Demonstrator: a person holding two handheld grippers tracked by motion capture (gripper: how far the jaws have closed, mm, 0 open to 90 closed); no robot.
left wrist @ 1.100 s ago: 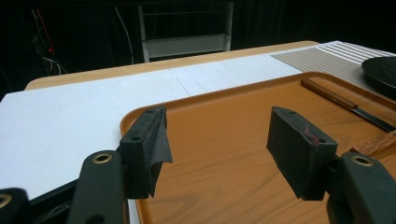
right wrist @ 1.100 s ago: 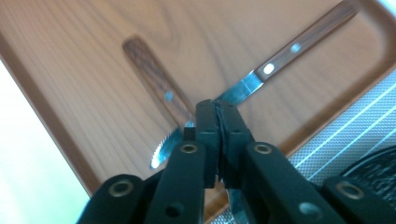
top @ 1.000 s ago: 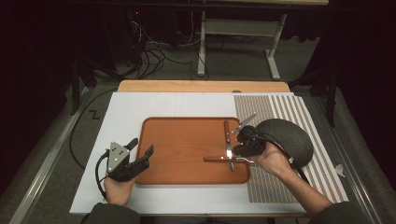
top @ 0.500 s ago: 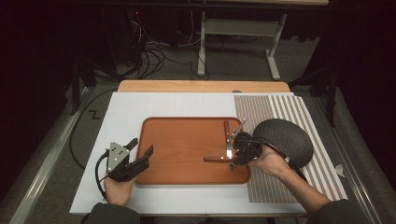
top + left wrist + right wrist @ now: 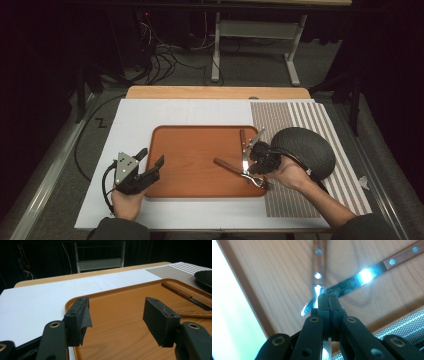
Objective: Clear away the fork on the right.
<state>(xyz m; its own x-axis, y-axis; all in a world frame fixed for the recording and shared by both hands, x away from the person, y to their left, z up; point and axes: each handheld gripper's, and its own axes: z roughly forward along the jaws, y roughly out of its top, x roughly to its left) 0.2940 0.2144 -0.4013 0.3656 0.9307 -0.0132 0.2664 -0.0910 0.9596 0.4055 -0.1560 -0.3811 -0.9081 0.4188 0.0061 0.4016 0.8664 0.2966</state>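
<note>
A brown wooden tray [image 5: 200, 129] lies mid-table on a white board. A wood-handled knife [image 5: 242, 137] rests along the tray's right side, its serrated blade [image 5: 362, 276] flat on the wood. A wood-handled fork [image 5: 227, 166] crosses the blade at a slant, tines toward the tray's front right corner. My right gripper [image 5: 250, 167] is shut on the fork's metal neck, and the fork handle [image 5: 319, 255] points away from its jaws [image 5: 328, 300]. My left gripper [image 5: 151, 156] hangs open over the tray's front left corner, nothing between its pads [image 5: 116, 312].
A black textured dome [image 5: 305, 150] sits on a striped mat [image 5: 300, 117] right of the tray, close behind my right hand. The white board [image 5: 135, 125] stretches left of the tray. A metal stand and cables sit on the floor beyond the table.
My right gripper came down from beside the dome onto the fork and shut on it. The fork turned from level to slanted, tines nearer the front. The left gripper stayed still.
</note>
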